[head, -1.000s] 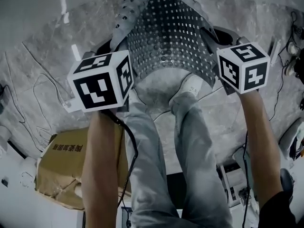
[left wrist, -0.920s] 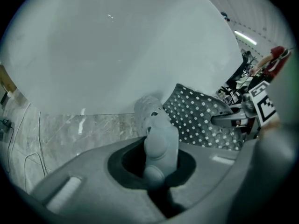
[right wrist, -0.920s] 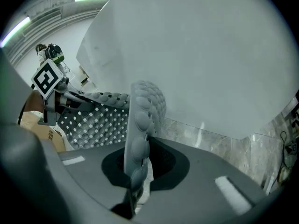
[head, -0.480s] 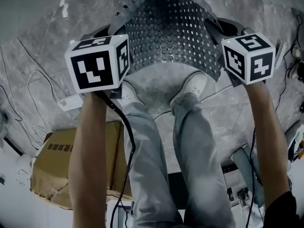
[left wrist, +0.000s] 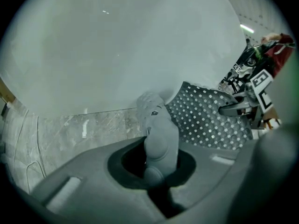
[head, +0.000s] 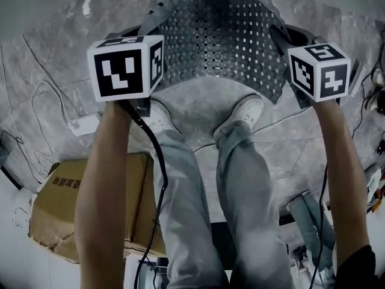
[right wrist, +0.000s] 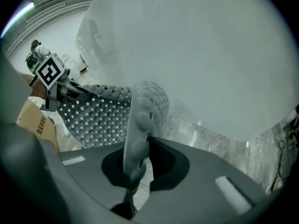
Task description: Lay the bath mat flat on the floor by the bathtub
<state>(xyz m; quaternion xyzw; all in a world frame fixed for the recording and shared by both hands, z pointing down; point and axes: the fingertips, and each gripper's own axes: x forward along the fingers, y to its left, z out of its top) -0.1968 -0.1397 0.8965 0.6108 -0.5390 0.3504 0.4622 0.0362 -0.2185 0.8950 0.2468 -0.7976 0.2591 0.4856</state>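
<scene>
One grey rubbery mat (head: pixel 219 41), bumpy with round nubs and full of small square holes. Hangs between two claws. Left claw (left wrist: pixel 156 178) squeezed tight on one side, right claw (right wrist: pixel 133 185) squeezed tight on the other. Beyond both, one smooth white tub (left wrist: pixel 117 45) and veined stone floor (head: pixel 48 83). Behind the left claw, one cardboard box (head: pixel 66 203).

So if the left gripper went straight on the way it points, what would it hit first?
Beyond the bath mat pinched in the left gripper, probably the marble floor by the bathtub; depth is unclear.
</scene>
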